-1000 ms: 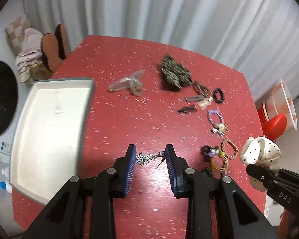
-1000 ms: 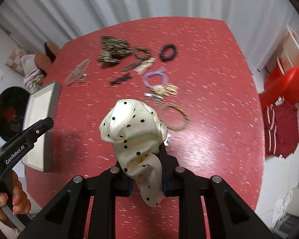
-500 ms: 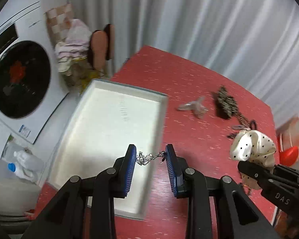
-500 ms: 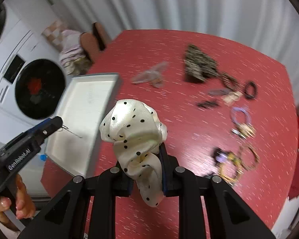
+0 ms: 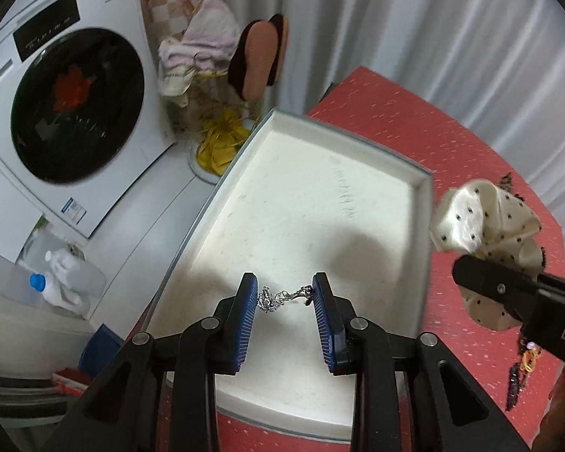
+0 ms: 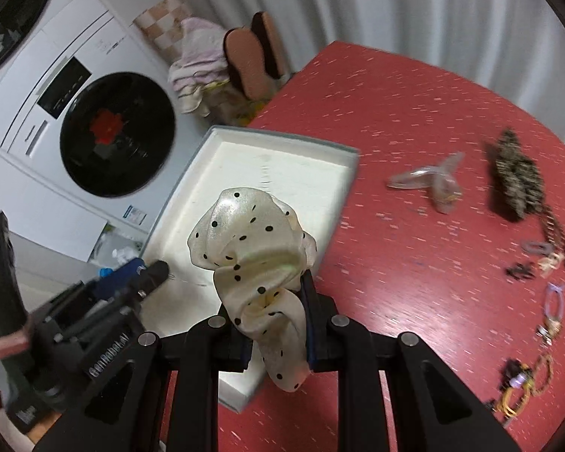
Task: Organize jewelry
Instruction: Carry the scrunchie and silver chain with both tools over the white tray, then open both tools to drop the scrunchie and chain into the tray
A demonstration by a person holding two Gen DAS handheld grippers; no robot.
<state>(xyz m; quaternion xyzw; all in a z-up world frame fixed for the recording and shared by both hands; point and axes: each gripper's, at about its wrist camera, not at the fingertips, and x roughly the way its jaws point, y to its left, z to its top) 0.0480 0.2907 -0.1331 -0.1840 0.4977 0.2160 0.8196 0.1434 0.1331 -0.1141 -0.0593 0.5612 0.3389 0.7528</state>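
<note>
My left gripper (image 5: 285, 297) is shut on a silver chain (image 5: 278, 297) stretched between its blue pads, and holds it above the near part of the white tray (image 5: 420, 180). My right gripper (image 6: 275, 293) is shut on a cream polka-dot scrunchie (image 6: 256, 233) and holds it over the tray's right edge (image 6: 342, 203). The scrunchie also shows in the left wrist view (image 5: 482, 218), just right of the tray. The left gripper shows at the lower left of the right wrist view (image 6: 150, 275).
Red table (image 6: 414, 113) with loose jewelry at the right: a clear hair clip (image 6: 429, 180), a dark beaded piece (image 6: 516, 177), several hair ties and bracelets (image 6: 523, 388). A washing machine (image 5: 67, 113), laundry and bottles (image 5: 49, 282) lie left of the table.
Both grippers have swung left from the jewelry pile to the tray, carrying the chain and the scrunchie. The tray now lies directly below the left gripper.
</note>
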